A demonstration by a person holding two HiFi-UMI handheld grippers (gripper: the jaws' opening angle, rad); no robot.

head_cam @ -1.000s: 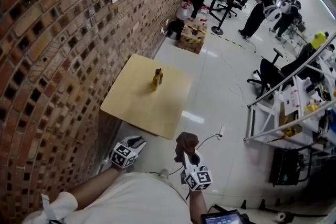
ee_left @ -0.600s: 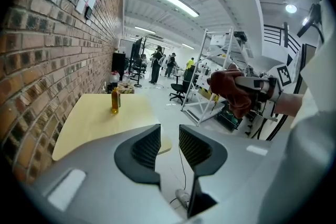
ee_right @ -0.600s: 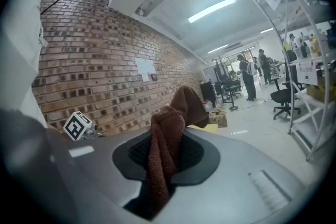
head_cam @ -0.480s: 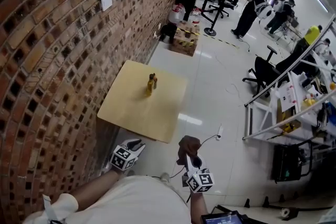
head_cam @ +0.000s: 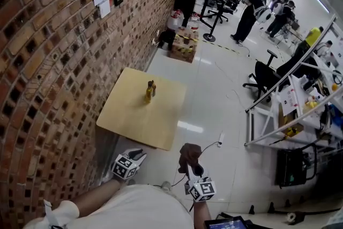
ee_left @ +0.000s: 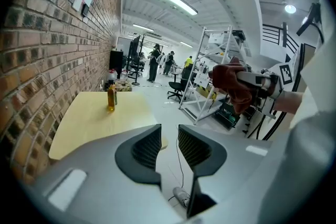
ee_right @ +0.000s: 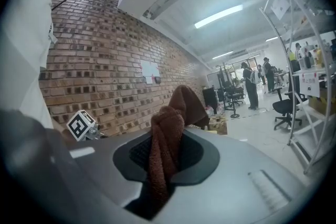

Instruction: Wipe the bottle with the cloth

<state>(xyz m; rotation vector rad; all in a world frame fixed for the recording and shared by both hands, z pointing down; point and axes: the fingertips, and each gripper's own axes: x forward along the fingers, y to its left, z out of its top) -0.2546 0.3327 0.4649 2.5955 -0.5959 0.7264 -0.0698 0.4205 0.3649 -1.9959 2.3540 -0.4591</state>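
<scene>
A small amber bottle (head_cam: 149, 92) stands upright near the middle of the yellow table (head_cam: 128, 120), well ahead of both grippers. In the left gripper view the bottle (ee_left: 111, 97) is far off on the table (ee_left: 89, 123). My left gripper (head_cam: 139, 154) (ee_left: 169, 145) is shut with nothing between its pads, short of the table's near edge. My right gripper (head_cam: 192, 167) (ee_right: 167, 157) is shut on a brown cloth (head_cam: 189, 151) (ee_right: 168, 134), which bunches up above the jaws. The same cloth (ee_left: 231, 84) shows at the right of the left gripper view.
A brick wall (head_cam: 48, 61) runs along the table's left side. Cardboard boxes and jugs (head_cam: 182, 35) sit beyond the table. Office chairs (head_cam: 265, 75), metal racks (head_cam: 289, 110) and several people (head_cam: 249, 8) occupy the right and far end. A cable (head_cam: 214, 143) lies on the floor.
The head view has shifted, so the table and bottle sit slightly lower and further left. Both grippers keep their poses, and the right one still holds the cloth.
</scene>
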